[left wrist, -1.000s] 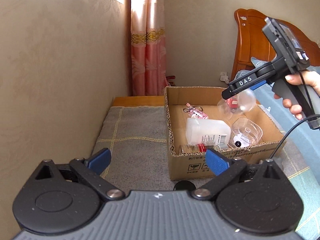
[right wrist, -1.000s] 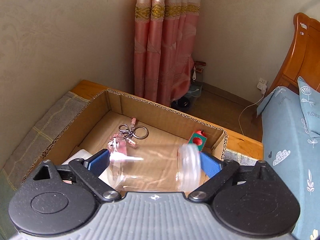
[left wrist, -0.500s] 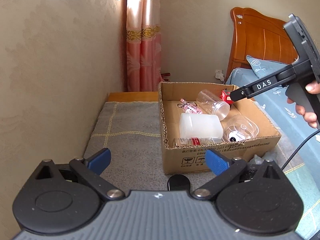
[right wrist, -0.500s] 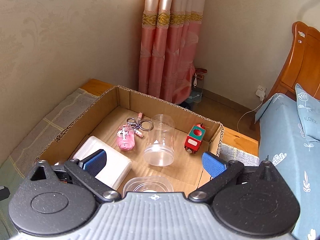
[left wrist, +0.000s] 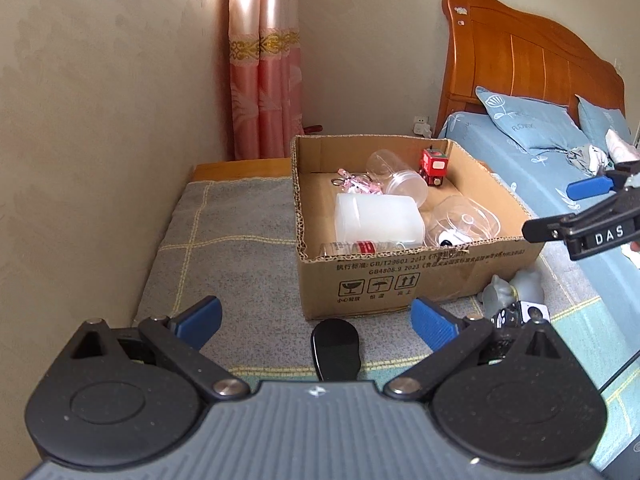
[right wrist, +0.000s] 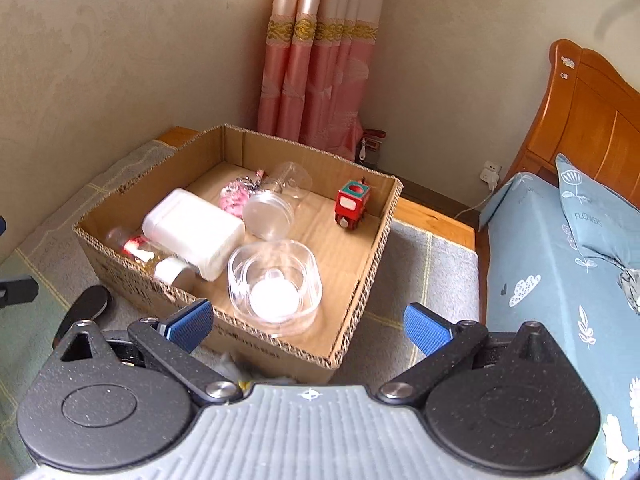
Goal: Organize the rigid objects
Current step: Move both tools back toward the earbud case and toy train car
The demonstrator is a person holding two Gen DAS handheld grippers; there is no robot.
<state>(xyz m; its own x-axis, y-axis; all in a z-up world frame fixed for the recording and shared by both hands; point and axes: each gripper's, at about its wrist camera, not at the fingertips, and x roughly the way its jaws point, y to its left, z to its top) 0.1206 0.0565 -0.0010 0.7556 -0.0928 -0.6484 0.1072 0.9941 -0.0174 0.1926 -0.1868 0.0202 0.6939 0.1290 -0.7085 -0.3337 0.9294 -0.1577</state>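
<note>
Right gripper wide, empty, above near corner of cardboard box | left gripper wide, empty, over black oval object | clear jar on side in box, beside red toy train

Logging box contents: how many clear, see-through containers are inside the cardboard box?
2: a round jar lying on its side mid-box, and a squarish bowl by the front wall. None seem hidden.
</note>
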